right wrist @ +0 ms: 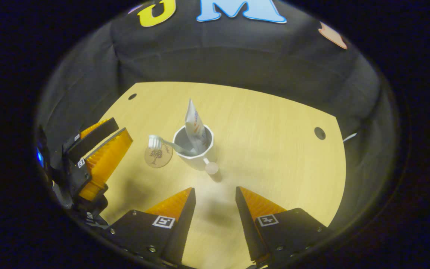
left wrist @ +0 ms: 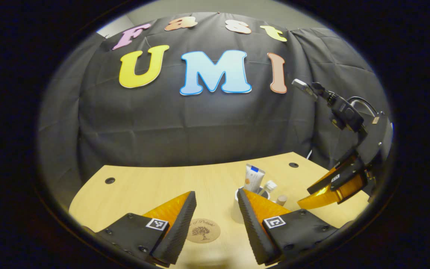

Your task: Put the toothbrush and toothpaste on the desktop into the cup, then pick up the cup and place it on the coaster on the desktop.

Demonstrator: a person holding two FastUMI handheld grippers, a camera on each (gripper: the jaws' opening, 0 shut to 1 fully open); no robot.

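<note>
Toothbrush [right wrist: 162, 142] and toothpaste [right wrist: 194, 125] stand in the white cup [right wrist: 196, 155] mid-table, just beside the coaster [right wrist: 158, 155]. Both grippers' jaws gape apart, empty. Danger: a clumsy grab tips the top-heavy cup, spilling everything.

Glossy ceramic-looking cup [right wrist: 196, 153], wooden coaster [right wrist: 158, 156], matt wood-grain desktop [right wrist: 274, 149].

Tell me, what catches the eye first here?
A white cup stands mid-table with a toothpaste tube upright inside and a toothbrush leaning out over its rim. Beside it lies a round wooden coaster with a tree design. Both the left gripper and right gripper hang open nearby.
</note>
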